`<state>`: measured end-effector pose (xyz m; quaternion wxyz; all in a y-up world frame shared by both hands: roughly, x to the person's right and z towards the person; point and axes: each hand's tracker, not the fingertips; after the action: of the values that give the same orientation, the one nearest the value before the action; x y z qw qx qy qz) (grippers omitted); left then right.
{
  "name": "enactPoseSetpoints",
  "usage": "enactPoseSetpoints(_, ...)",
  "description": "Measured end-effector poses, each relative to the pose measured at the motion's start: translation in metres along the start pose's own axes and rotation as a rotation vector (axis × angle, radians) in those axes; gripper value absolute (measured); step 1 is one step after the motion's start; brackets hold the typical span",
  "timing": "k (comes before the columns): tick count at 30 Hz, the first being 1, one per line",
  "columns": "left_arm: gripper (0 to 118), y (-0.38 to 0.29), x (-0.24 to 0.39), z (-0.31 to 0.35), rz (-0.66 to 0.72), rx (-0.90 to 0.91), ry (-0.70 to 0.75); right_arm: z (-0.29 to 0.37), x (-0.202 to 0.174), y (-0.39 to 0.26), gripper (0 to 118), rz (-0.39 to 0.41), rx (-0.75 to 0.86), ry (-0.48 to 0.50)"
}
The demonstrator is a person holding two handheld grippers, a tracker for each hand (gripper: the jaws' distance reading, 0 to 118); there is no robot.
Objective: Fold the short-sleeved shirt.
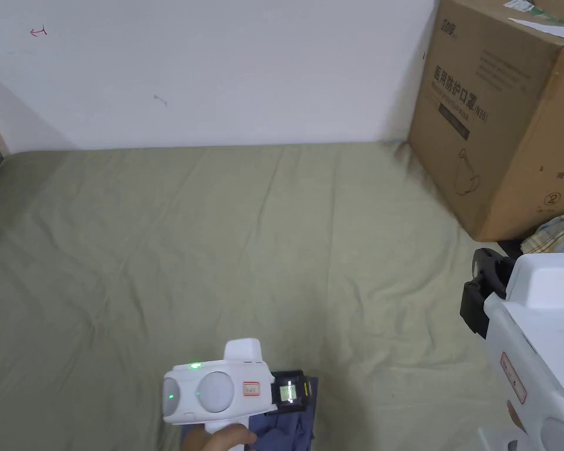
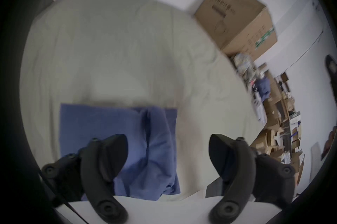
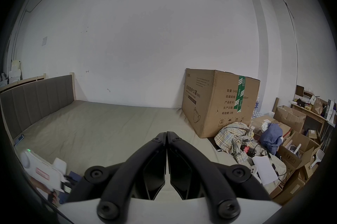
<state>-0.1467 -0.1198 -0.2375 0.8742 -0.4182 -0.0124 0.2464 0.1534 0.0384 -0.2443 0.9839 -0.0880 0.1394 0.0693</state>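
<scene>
A blue short-sleeved shirt (image 2: 109,124) lies folded into a small rectangle on the olive bed sheet (image 1: 216,235), near the bed's front edge. In the head view a corner of the shirt (image 1: 295,426) peeks out under my left gripper (image 1: 289,390). In the left gripper view the left gripper (image 2: 167,137) hovers open just above the shirt's right half, with nothing between its jaws. My right gripper (image 3: 166,134) is shut and empty, held above the bed's right side and pointing at the far wall. In the head view the right gripper (image 1: 480,293) sits at the right edge.
A large cardboard box (image 1: 498,117) stands at the bed's far right corner. A plaid cloth (image 3: 233,138) lies in front of it. Further right, open boxes and another blue garment (image 3: 271,137) crowd the floor. A grey padded headboard (image 3: 36,100) bounds the left end.
</scene>
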Motion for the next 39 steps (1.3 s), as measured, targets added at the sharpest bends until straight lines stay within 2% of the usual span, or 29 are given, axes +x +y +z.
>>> enactPoseSetpoints(4, 99, 0.001, -0.014, 0.042, -0.038, 0.174, 0.017, 0.001, -0.003, 0.002, 0, -0.001, 0.010, 0.010)
enactPoseSetpoints(7, 94, -0.005, -0.029, 0.054, -0.103, 0.272, 0.125, 0.000, -0.005, 0.003, 0, -0.001, 0.011, 0.014)
enactPoseSetpoints(10, 62, -0.014, -0.043, 0.056, -0.138, 0.344, 0.192, 0.002, -0.007, 0.002, 0, -0.002, 0.011, 0.019)
enactPoseSetpoints(12, 52, -0.020, -0.052, 0.051, -0.154, 0.353, 0.210, 0.002, -0.008, 0.002, 0, -0.001, 0.007, 0.024)
enactPoseSetpoints(13, 42, -0.022, -0.058, 0.048, -0.148, 0.342, 0.207, 0.002, -0.009, 0.001, 0, 0.002, 0.004, 0.024)
enactPoseSetpoints(14, 22, -0.026, -0.063, 0.045, -0.150, 0.343, 0.211, 0.002, -0.009, 0.001, 0, 0.004, 0.002, 0.025)
enactPoseSetpoints(16, 1, -0.031, -0.069, 0.038, -0.164, 0.335, 0.201, 0.002, -0.009, 0.000, 0, 0.003, -0.002, 0.025)
enactPoseSetpoints(21, 0, -0.046, -0.065, 0.018, -0.193, 0.244, 0.185, 0.000, -0.008, -0.001, 0, 0.003, -0.006, 0.022)
enactPoseSetpoints(29, 0, -0.080, -0.029, -0.037, -0.331, 0.077, 0.095, -0.005, -0.004, -0.006, 0, -0.001, -0.025, 0.017)
enactPoseSetpoints(32, 0, -0.088, -0.010, -0.048, -0.337, 0.054, 0.067, -0.006, 0.000, -0.011, 0, 0.004, -0.036, 0.011)
enactPoseSetpoints(39, 0, -0.101, 0.024, -0.082, -0.397, 0.004, 0.111, -0.007, 0.006, -0.015, 0, -0.006, -0.064, -0.012)
